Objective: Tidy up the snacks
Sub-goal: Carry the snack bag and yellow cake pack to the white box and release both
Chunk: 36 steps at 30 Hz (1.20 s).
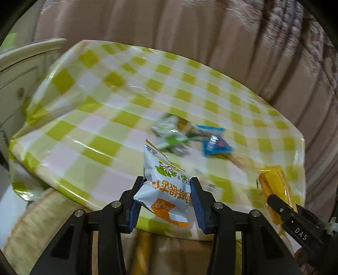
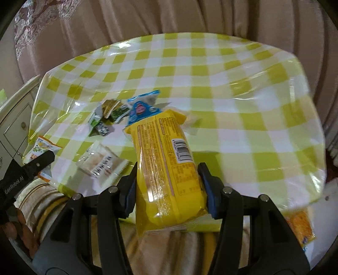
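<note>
Left hand-held gripper [image 1: 166,196] clamps white packet [image 1: 162,182]; right [image 2: 169,186] clamps yellow pack [image 2: 166,160]; checked tablecloth [image 2: 232,84]; beige curtain [image 2: 147,19].

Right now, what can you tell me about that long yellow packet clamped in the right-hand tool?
The yellow packet is a long, glossy plastic wrapper, printed with small text and a white barcode label on its upper face. It is clamped crosswise between the right gripper and its blue pads, which press on both long sides. It points away from the camera over the near edge of the green-checked tablecloth. Its far end overlaps a blue snack packet in view; contact is unclear.
</note>
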Each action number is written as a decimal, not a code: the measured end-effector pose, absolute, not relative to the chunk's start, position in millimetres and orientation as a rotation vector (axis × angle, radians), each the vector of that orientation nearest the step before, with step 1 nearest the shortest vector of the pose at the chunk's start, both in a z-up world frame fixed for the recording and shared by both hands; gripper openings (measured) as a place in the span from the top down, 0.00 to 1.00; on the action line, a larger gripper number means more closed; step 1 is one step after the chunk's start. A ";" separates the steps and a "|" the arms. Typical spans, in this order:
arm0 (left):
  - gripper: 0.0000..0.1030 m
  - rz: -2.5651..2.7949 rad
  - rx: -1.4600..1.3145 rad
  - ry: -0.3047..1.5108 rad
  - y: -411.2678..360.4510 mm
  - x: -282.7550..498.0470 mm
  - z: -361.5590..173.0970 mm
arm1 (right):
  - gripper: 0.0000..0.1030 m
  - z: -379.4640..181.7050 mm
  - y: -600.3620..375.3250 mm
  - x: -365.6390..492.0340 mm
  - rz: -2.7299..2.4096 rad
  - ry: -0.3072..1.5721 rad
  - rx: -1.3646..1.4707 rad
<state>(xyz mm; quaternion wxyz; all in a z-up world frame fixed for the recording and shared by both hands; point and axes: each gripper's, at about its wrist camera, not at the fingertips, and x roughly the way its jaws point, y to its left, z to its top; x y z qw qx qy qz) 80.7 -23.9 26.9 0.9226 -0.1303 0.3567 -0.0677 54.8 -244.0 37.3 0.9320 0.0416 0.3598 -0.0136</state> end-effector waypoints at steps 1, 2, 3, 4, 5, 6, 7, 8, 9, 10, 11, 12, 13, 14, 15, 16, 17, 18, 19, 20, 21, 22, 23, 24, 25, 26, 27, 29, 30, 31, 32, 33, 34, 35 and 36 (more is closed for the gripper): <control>0.57 -0.157 -0.258 0.736 -32.5 79.3 28.4 | 0.45 39.7 -251.6 48.2 -0.041 0.732 0.092; 0.57 -0.177 -0.250 0.737 -41.5 77.3 30.5 | 0.45 41.1 -257.3 44.7 -0.049 0.732 0.096; 0.57 -0.200 -0.242 0.737 -50.4 75.2 33.0 | 0.45 42.5 -263.2 41.2 -0.058 0.732 0.102; 0.57 -0.219 -0.237 0.737 -57.5 72.8 34.6 | 0.45 44.6 -272.2 34.1 -0.072 0.729 0.115; 0.57 -0.244 -0.228 0.737 -67.8 70.3 36.4 | 0.45 45.9 -278.4 29.4 -0.081 0.727 0.124; 0.57 -0.270 -0.221 0.742 -78.7 67.7 37.6 | 0.45 47.7 -286.6 22.9 -0.095 0.725 0.133; 0.57 -0.294 -0.217 0.747 -86.6 66.0 38.2 | 0.45 49.5 -292.8 16.9 -0.107 0.720 0.132; 0.57 -0.327 -0.213 0.754 -98.0 63.2 38.6 | 0.45 50.8 -297.7 11.6 -0.119 0.716 0.128; 0.57 -0.349 -0.207 0.759 -106.4 60.8 38.5 | 0.45 51.9 -304.4 4.3 -0.136 0.712 0.121; 0.57 -0.380 -0.199 0.767 -117.6 57.8 38.6 | 0.45 52.3 -310.0 -2.6 -0.150 0.710 0.114; 0.57 -0.404 -0.192 0.773 -126.6 55.3 39.0 | 0.45 51.8 -315.2 -8.2 -0.163 0.711 0.110; 0.57 -0.430 -0.179 0.777 -136.8 52.0 39.9 | 0.45 50.7 -321.3 -13.7 -0.176 0.713 0.111; 0.57 -0.458 -0.164 0.780 -147.9 48.4 41.1 | 0.45 48.3 -331.7 -22.2 -0.194 0.721 0.119; 0.57 -0.484 -0.153 0.782 -156.9 44.7 42.4 | 0.45 46.2 -339.2 -28.0 -0.208 0.727 0.124; 0.57 -0.509 -0.141 0.784 -166.6 40.9 43.7 | 0.45 44.4 -346.0 -33.2 -0.222 0.732 0.128; 0.57 -0.534 -0.130 0.787 -176.5 37.2 44.7 | 0.45 41.4 -356.8 -41.8 -0.249 0.738 0.128; 0.57 -0.557 -0.121 0.790 -185.5 34.4 45.2 | 0.45 39.2 -363.8 -47.4 -0.268 0.743 0.128; 0.57 -0.586 -0.111 0.797 -195.7 31.5 45.2 | 0.45 36.8 -372.5 -53.7 -0.290 0.748 0.129; 0.57 -0.615 -0.098 0.806 -206.5 28.2 44.1 | 0.45 34.2 -380.4 -59.0 -0.311 0.753 0.132; 0.57 -0.645 -0.084 0.818 -218.2 24.7 43.1 | 0.45 30.8 -390.4 -65.6 -0.338 0.760 0.137; 0.57 -0.668 -0.074 0.827 -226.9 22.2 42.7 | 0.45 28.1 -397.1 -70.3 -0.360 0.766 0.139; 0.57 -0.695 -0.056 0.833 -238.0 18.2 42.2 | 0.45 24.2 -406.0 -76.0 -0.389 0.775 0.142; 0.57 -0.717 -0.041 0.837 -246.6 14.7 42.1 | 0.45 20.4 -414.9 -81.3 -0.415 0.783 0.147; 0.57 -0.748 -0.017 0.843 -258.9 9.5 41.6 | 0.45 16.1 -424.4 -87.6 -0.442 0.791 0.155; 0.57 -0.766 -0.005 0.846 -265.8 7.0 41.5 | 0.45 12.4 -432.3 -93.3 -0.463 0.798 0.161; 0.57 -0.790 0.008 0.851 -274.7 3.1 40.9 | 0.45 8.9 -439.5 -97.2 -0.483 0.805 0.166; 0.57 -0.812 0.016 0.859 -282.0 0.1 40.2 | 0.45 6.1 -444.8 -101.4 -0.500 0.811 0.170; 0.57 -0.845 0.027 0.869 -294.5 -4.9 38.4 | 0.45 0.8 -459.3 -109.6 -0.538 0.824 0.185; 0.57 -0.862 0.034 0.874 -301.7 -7.8 37.5 | 0.45 -1.2 -466.6 -113.3 -0.557 0.829 0.191; 0.57 -0.876 0.040 0.876 -305.9 -10.6 36.9 | 0.45 -2.4 -472.3 -115.6 -0.571 0.832 0.195; 0.57 -0.894 0.049 0.878 -311.8 -13.5 36.5 | 0.45 -2.5 -476.4 -117.8 -0.582 0.832 0.199; 0.57 -0.911 0.057 0.881 -317.2 -16.0 36.2 | 0.45 -2.4 -478.5 -119.3 -0.592 0.832 0.203; 0.57 -0.925 0.062 0.882 -320.7 -17.3 35.6 | 0.45 -2.4 -481.6 -121.2 -0.601 0.833 0.205; 0.57 -0.944 0.070 0.885 -325.9 -19.8 35.2 | 0.45 -1.7 -484.3 -122.8 -0.612 0.830 0.205; 0.56 -0.960 0.075 0.888 -329.7 -21.5 34.6 | 0.45 -0.5 -486.6 -124.5 -0.624 0.826 0.203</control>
